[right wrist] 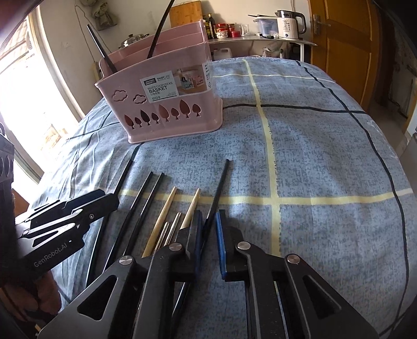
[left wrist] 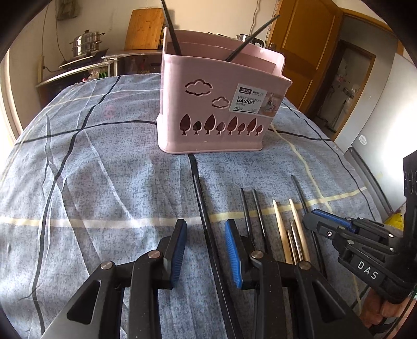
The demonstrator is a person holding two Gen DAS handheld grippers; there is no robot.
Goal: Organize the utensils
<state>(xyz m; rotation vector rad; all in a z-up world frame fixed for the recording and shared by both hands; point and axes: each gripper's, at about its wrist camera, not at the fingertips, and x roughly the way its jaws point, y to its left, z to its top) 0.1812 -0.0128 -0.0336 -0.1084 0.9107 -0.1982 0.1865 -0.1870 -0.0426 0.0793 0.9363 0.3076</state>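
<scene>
A pink divided basket (left wrist: 221,104) stands on the blue checked cloth, with two black chopsticks (left wrist: 172,28) leaning in it; it also shows in the right wrist view (right wrist: 166,104). Several chopsticks lie in a row on the cloth: black (left wrist: 256,208), wooden (left wrist: 280,229) and metal (left wrist: 295,240). My left gripper (left wrist: 206,226) is open, straddling a long black chopstick (left wrist: 202,203). My right gripper (right wrist: 208,216) has its blue pads (right wrist: 219,234) close on either side of the rightmost black chopstick (right wrist: 221,187); whether they touch it is unclear. The right gripper also shows in the left wrist view (left wrist: 312,216).
The cloth (right wrist: 325,156) covers a table with edges at left and right. Behind stand a counter with a steel pot (left wrist: 86,44), a cutting board (left wrist: 143,28), a kettle (right wrist: 289,23), jars, and a wooden door (right wrist: 344,39).
</scene>
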